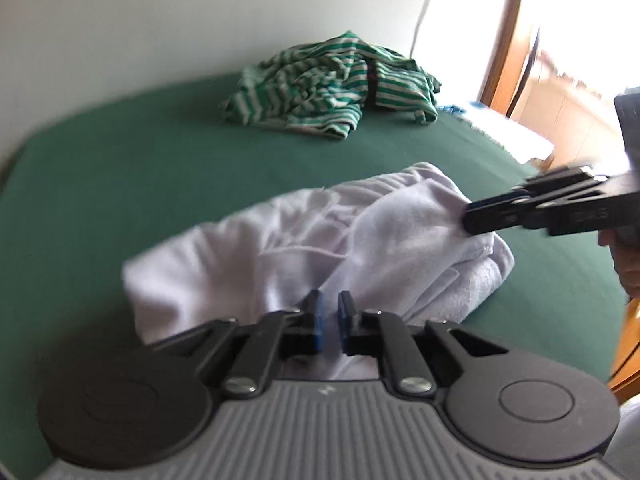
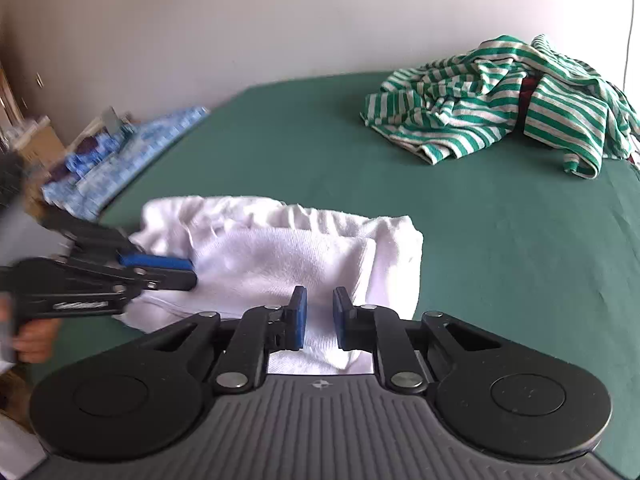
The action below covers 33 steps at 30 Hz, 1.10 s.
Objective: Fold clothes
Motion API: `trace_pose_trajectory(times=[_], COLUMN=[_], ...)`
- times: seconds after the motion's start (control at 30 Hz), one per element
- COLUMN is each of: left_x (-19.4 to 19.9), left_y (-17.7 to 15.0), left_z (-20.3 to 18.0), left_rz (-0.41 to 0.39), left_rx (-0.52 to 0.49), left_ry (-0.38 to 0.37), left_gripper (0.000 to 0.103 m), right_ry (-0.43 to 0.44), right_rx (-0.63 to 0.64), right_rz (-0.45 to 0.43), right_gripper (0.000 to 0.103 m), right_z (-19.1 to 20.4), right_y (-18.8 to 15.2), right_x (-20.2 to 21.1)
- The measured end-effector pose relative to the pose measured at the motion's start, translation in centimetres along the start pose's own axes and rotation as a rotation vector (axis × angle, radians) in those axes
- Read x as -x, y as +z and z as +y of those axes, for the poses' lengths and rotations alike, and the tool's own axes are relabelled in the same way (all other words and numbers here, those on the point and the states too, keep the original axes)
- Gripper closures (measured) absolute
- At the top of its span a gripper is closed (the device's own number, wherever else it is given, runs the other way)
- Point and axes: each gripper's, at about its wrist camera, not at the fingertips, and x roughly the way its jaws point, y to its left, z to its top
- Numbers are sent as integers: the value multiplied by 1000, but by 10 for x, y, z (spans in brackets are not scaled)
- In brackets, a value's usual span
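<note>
White garment (image 1: 304, 240) on green cloth (image 1: 160, 168), just ahead of both slightly parted jaws

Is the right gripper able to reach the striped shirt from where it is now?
Probably yes. The right gripper hovers over the white garment, and only bare green cover lies between it and the striped shirt.
</note>
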Motion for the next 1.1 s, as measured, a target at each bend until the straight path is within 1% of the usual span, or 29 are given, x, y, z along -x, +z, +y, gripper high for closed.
trace_pose_trajectory(times=[0.03,0.07,0.13,0.23,0.27,0.3,0.33,0.37,0.4,0.43,0.47,0.5,0.53,0.6,0.67,0.7,0.73,0.8,0.83,0.9,0.93,1.0,1.03,1.1], left_x=[4,6,8,5,7,10,14,18,22,25,28,26,21,10,4,5,7,14,19,28,32,32,31,17], left_y=[-2,-3,-4,-1,1,4,6,9,11,12,13,11,9,3,-1,-1,1,6,9,16,20,26,29,29], left_z=[8,10,11,17,17,15,14,12,10,10,10,12,16,23,29,30,30,29,27,21,17,8,3,-1], left_rz=[1,3,10,29,24,15,5,-9,-24,-39,-53,-47,-32,-2,11,5,1,-13,-26,-59,-79,-100,-108,-84], left_rx=[20,18,-1,12,16,18,20,16,10,10,13,23,37,64,83,86,83,71,64,48,38,28,24,17], left_ry=[-22,-28,-29,-43,-47,-50,-53,-55,-57,-59,-62,-50,-31,6,12,15,25,56,73,94,91,58,39,23], left_gripper=[90,91,90,91,91,87,82,80,73,70,69,66,65,66,63,61,61,63,67,67,67,67,64,63], right_ry=[15,30,33,38,44,49,51,45,44,59,65,60,50,46,49,42,35,22,28,64,93,142,152,138], right_rx=[-5,-11,-13,-18,-17,-11,6,31,51,62,76,94,111,114,119,127,122,76,49,1,-15,-41,-52,-103], right_rz=[-10,-20,-26,-21,-28,-33,-28,-5,20,33,47,62,77,98,108,110,101,57,26,-37,-61,-83,-74,-53], right_gripper=[82,80,71,70,70,69,75,80,85,87,91,94,95,95,96,95,90,88,87,84,84,85,85,85], right_z=[-2,-4,-6,-4,-3,-1,0,2,2,1,0,-1,-3,-8,-9,-8,-9,-12,-13,-15,-13,-10,-9,-17], right_y=[-1,-2,-4,-9,-10,-12,-13,-14,-14,-13,-13,-11,-10,-11,-11,-9,-6,0,4,11,14,19,20,17], right_x=[7,14,17,9,6,3,-1,-5,-6,-4,-1,0,1,-4,-6,-3,1,13,18,22,20,11,2,-14])
